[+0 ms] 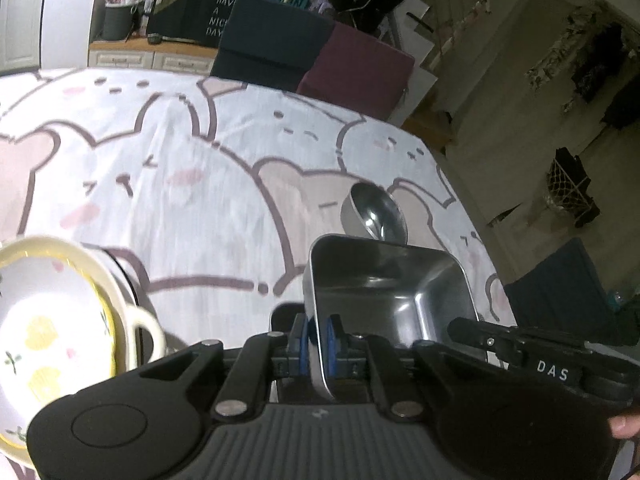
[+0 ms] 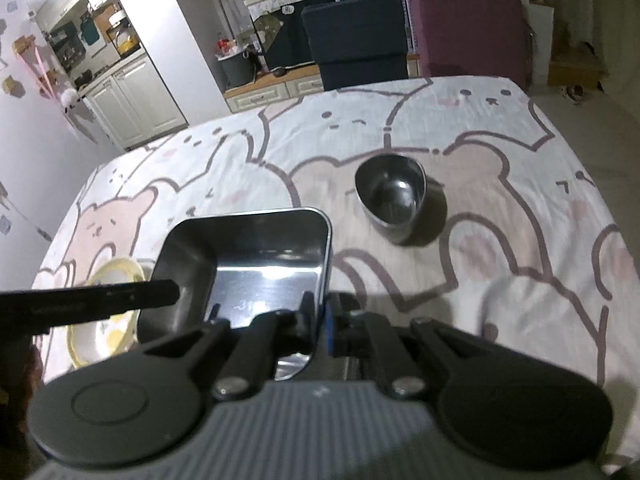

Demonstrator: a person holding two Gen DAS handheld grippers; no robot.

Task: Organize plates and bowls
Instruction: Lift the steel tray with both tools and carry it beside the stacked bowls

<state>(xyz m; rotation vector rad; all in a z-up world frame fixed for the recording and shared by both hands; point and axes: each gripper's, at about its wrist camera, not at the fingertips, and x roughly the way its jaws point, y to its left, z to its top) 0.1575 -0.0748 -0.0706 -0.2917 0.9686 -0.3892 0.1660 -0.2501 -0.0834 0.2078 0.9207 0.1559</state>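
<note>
Left wrist view showed my left gripper (image 1: 316, 336) and right gripper (image 2: 320, 328) fingers each clamped on opposite walls of the steel square tray (image 1: 384, 292), carried level above the surface (image 1: 180, 200), with the round steel bowl (image 2: 392, 196) ahead and the yellow-rimmed plate (image 1: 48, 320) beside.

Both grippers tilt steeply downward. The left gripper (image 1: 318, 338) has its blue pads clamped on a thin metal wall at the 6 o'clock side of its view. The right gripper (image 2: 320, 320) is clamped the same way on the opposite wall. A fingertip (image 1: 624, 426) shows at 4 o'clock.
</note>
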